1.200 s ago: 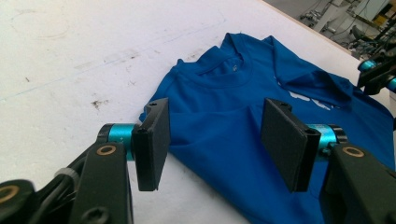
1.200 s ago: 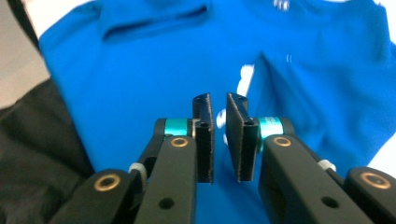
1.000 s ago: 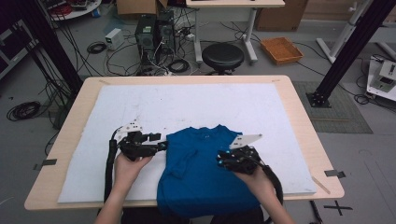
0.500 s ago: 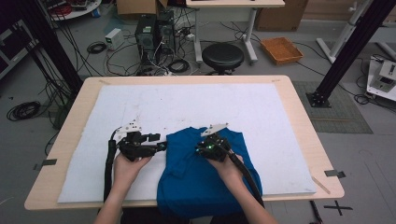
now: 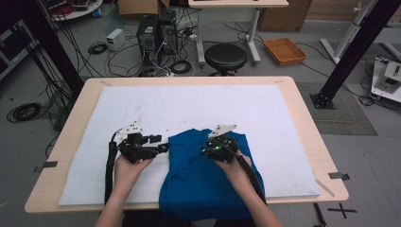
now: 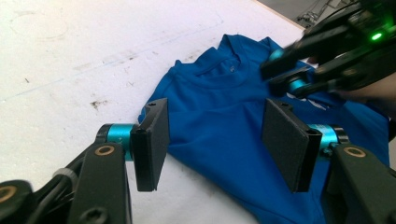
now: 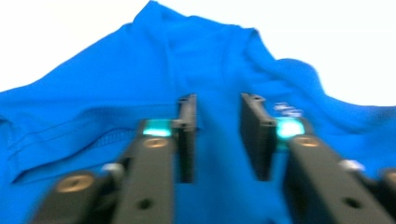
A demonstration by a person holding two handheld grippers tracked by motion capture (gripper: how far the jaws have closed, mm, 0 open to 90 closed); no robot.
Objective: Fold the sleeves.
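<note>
A blue T-shirt [image 5: 208, 184] lies on the white board [image 5: 189, 104], collar away from me and hem over the near edge. My left gripper [image 5: 163, 145] rests at the shirt's left edge. Its jaws stand open astride that edge of the shirt [image 6: 219, 93], and the left gripper [image 6: 215, 112] presses on no cloth. My right gripper [image 5: 208, 147] sits on the shirt's upper middle. Its jaws have just been opening. In the blurred right gripper view the right gripper [image 7: 217, 100] shows a gap above the shirt [image 7: 140, 70]. The right gripper [image 6: 273, 72] hovers by the collar.
The white board covers most of the wooden table [image 5: 302, 109], with bare board beyond and beside the shirt. Behind the table stand a black stool [image 5: 225, 56], computer towers [image 5: 156, 30] with cables, and an orange tray [image 5: 285, 49] on the floor.
My right gripper has moved left from the shirt's right edge to its middle, and the shirt's right side has drawn inward. Its jaws now stand apart. The left gripper stayed put.
</note>
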